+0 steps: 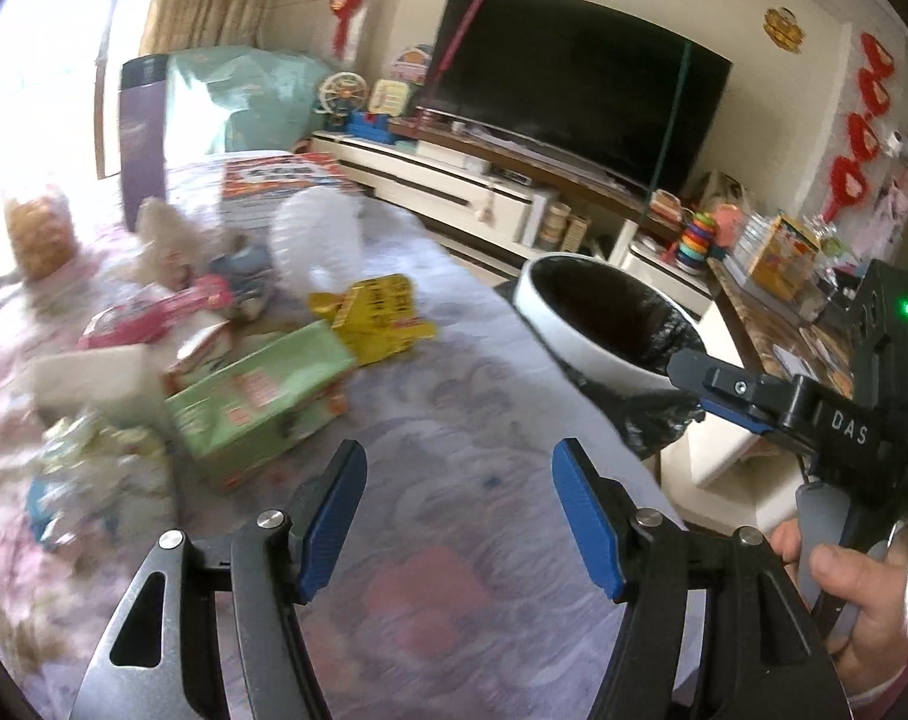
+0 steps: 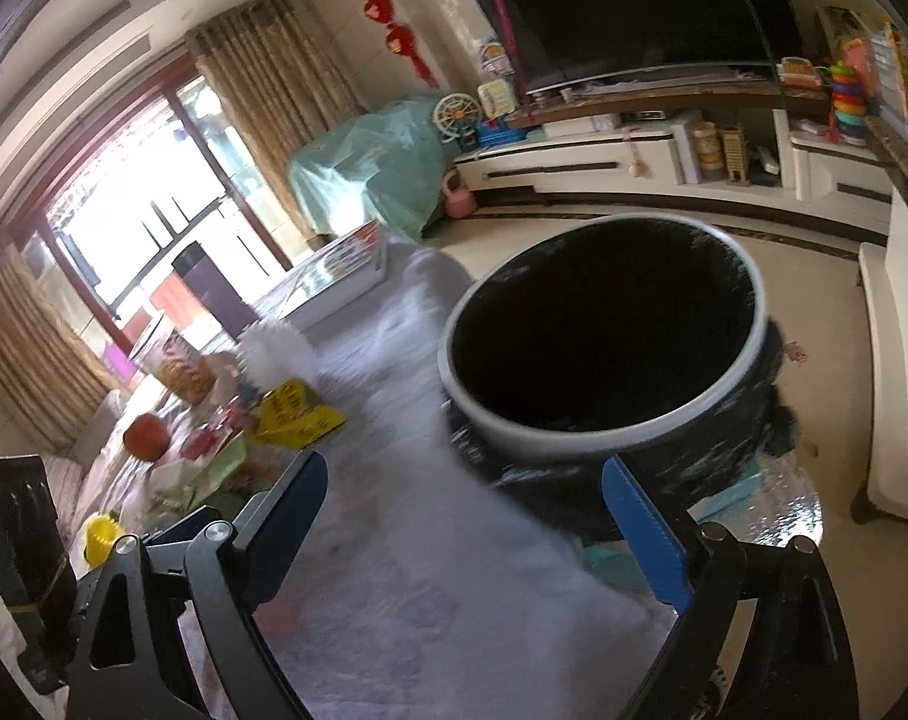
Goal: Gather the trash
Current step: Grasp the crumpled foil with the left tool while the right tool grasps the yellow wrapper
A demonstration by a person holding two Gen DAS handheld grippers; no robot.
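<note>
Left gripper (image 1: 459, 516) wide, empty, over bare cloth; right gripper (image 2: 463, 531) wide, empty. Best to swing left toward 10 o'clock, jaws kept apart, take green box (image 1: 262, 390) across its narrow side. Yellow wrapper (image 1: 373, 318) beyond, 11 o'clock. Bin (image 1: 598, 324) at 1 o'clock, beside table.

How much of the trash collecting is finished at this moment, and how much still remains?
Done: hard to judge; the inside of the trash bin looks only dark. In hand: nothing. The left gripper and right gripper both stand open and empty, the right one near the bin. Left: a pile on the table, including the green box, the yellow packet and other wrappers.
</note>
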